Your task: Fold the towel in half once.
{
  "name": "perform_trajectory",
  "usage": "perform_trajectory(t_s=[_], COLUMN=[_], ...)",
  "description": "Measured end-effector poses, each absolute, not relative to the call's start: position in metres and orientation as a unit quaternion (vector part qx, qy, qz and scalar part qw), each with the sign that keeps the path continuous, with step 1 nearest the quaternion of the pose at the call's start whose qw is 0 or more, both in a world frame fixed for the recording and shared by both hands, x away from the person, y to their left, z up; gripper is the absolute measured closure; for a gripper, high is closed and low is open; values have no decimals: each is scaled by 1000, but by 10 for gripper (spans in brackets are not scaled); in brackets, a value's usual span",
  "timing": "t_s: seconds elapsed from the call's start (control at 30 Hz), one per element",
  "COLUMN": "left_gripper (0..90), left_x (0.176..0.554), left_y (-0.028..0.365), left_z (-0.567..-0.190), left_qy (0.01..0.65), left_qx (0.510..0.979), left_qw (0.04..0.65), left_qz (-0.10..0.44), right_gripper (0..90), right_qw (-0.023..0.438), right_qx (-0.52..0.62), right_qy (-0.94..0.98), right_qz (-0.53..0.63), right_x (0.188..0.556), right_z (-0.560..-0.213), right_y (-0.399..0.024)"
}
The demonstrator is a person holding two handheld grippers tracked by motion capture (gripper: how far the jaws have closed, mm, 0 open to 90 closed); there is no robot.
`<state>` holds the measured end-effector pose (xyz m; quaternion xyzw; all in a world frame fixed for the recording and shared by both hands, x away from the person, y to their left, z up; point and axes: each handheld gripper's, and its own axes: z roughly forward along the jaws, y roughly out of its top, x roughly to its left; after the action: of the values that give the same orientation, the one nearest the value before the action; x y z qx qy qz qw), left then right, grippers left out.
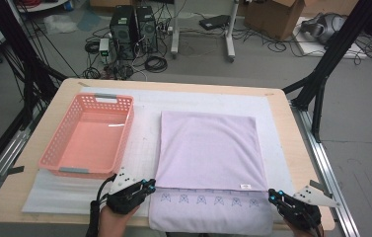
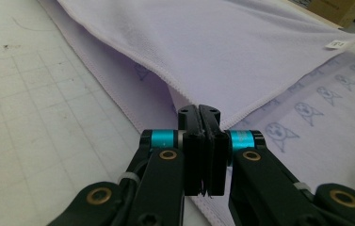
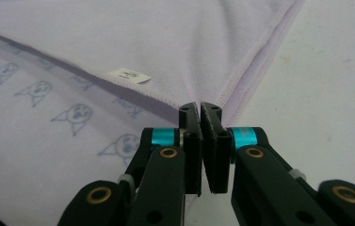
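A lavender towel (image 1: 208,148) lies on the table, folded so that its upper layer stops short of the near edge. That leaves a strip printed with small cat faces (image 1: 208,200) uncovered. My left gripper (image 1: 150,185) sits at the upper layer's near left corner. In the left gripper view its jaws (image 2: 198,110) are shut on that hemmed corner of the towel (image 2: 241,47). My right gripper (image 1: 274,195) is at the near right corner. There the jaws (image 3: 199,108) are pinched on the towel (image 3: 165,37) beside a small white label (image 3: 129,75).
A pink plastic basket (image 1: 127,128) stands to the left of the towel on a white gridded mat (image 1: 144,148). The wooden table's near edge (image 1: 6,215) runs just below both hands. Black frame posts, computers and cables stand beyond the far edge.
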<state>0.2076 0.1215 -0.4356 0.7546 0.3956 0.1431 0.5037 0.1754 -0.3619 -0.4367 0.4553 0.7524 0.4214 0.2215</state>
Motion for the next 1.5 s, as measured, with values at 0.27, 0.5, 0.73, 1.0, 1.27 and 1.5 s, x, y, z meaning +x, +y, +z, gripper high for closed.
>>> perform_trajectory(t_s=[0.27,0.5,0.73,1.0,1.27,1.5], left_gripper=[880,880,880,880,759,551], left_x=[189,170,151,135,124,152], left_y=[125,128,134,138,144,140], left_z=[-433,-430,-431,-434,-448,-443], left_qy=[386,376,369,363,368,369], left_qx=[750,747,750,756,768,753], left_qw=[519,532,537,535,514,531], left_qz=[136,129,115,102,100,121], right_gripper=[871,873,873,873,856,665], right_qw=[227,227,220,213,206,219], right_qx=[455,457,450,441,442,470], right_qy=[753,750,755,764,774,753], right_qz=[417,422,422,420,403,405], right_x=[155,132,113,89,78,95], right_z=[-434,-432,-432,-433,-438,-438], right_y=[-361,-366,-368,-368,-369,-370])
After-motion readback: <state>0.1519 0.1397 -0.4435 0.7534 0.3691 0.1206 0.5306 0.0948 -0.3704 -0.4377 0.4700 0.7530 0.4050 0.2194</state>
